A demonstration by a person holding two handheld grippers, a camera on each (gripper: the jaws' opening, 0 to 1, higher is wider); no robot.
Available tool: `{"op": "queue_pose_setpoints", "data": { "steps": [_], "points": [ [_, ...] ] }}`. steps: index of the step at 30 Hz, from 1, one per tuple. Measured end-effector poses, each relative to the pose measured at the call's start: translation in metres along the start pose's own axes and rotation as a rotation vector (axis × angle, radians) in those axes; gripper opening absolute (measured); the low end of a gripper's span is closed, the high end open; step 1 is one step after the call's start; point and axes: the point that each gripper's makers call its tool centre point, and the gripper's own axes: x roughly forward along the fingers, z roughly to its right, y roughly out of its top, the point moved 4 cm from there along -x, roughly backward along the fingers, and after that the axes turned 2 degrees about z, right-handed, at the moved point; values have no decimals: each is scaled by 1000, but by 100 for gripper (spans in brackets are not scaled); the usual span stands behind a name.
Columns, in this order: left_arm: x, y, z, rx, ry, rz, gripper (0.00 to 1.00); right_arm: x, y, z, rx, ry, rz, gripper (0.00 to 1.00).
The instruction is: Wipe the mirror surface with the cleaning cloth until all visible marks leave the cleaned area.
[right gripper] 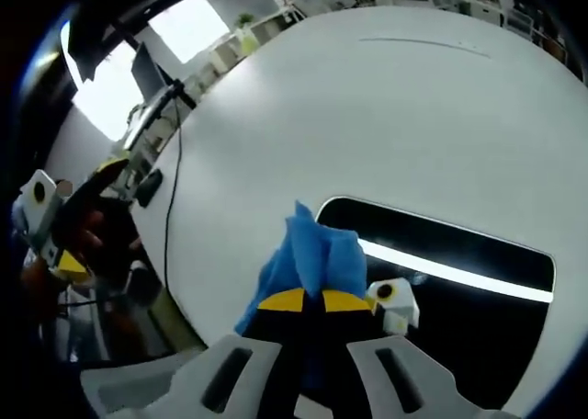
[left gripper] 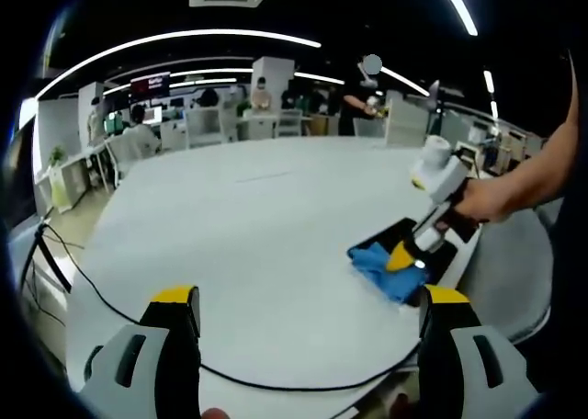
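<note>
A dark mirror (right gripper: 459, 254) lies flat on the white round table (right gripper: 386, 116), reflecting a bright ceiling light strip. My right gripper (right gripper: 312, 301) is shut on a blue cleaning cloth (right gripper: 312, 254), which rests on the mirror's near left end. In the left gripper view the cloth (left gripper: 381, 267) sits on the mirror (left gripper: 418, 244) at the right, with the right gripper (left gripper: 402, 258) pressed down on it, held by a person's hand (left gripper: 496, 197). My left gripper (left gripper: 312, 313) hovers open above the table, well left of the mirror, holding nothing.
A black cable (left gripper: 138, 322) runs across the table's near side. The table edge (left gripper: 496, 332) curves close to the mirror. Desks, chairs and seated people (left gripper: 138, 134) fill the office beyond. The left gripper (right gripper: 64, 244) appears beside the table at the left.
</note>
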Motion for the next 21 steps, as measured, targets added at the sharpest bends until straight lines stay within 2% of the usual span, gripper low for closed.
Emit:
{"op": "queue_pose_setpoints", "data": {
  "steps": [6, 21],
  "points": [
    [3, 1, 6, -2, -3, 1, 100, -9, -4, 15, 47, -1, 8, 0],
    [7, 4, 20, 12, -2, -1, 100, -36, -16, 63, 75, -39, 26, 0]
  ]
}}
